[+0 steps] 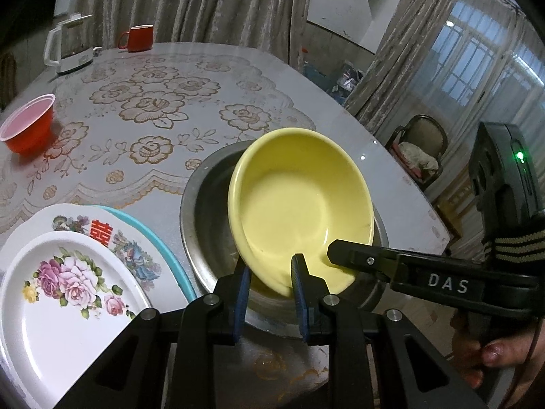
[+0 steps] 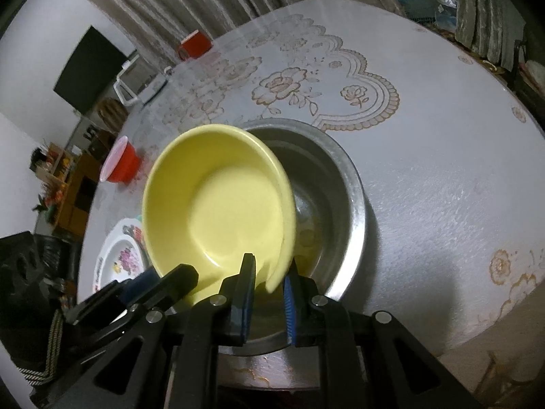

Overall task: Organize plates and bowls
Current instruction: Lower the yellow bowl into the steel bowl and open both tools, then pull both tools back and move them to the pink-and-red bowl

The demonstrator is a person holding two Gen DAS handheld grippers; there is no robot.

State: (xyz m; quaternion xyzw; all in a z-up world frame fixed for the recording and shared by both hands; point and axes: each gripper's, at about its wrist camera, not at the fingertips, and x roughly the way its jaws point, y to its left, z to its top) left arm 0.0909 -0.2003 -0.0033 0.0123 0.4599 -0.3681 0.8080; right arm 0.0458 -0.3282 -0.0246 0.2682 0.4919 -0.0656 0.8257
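A yellow bowl (image 1: 299,204) is tilted inside a steel basin (image 1: 201,204). My left gripper (image 1: 270,276) straddles the bowl's near rim, one pad outside and one inside. My right gripper (image 2: 270,277) straddles the same rim further right; it shows from the side in the left wrist view (image 1: 340,252). In the right wrist view the bowl (image 2: 218,204) leans to the left in the basin (image 2: 340,177). Whether the pads press the rim is unclear. A stack of plates, a floral one (image 1: 68,293) on top, lies at the left.
A small red bowl (image 1: 29,129), a red mug (image 1: 138,37) and a white kettle (image 1: 71,47) stand at the far side of the round table (image 1: 391,184). A chair (image 1: 420,150) stands beyond the table's right edge.
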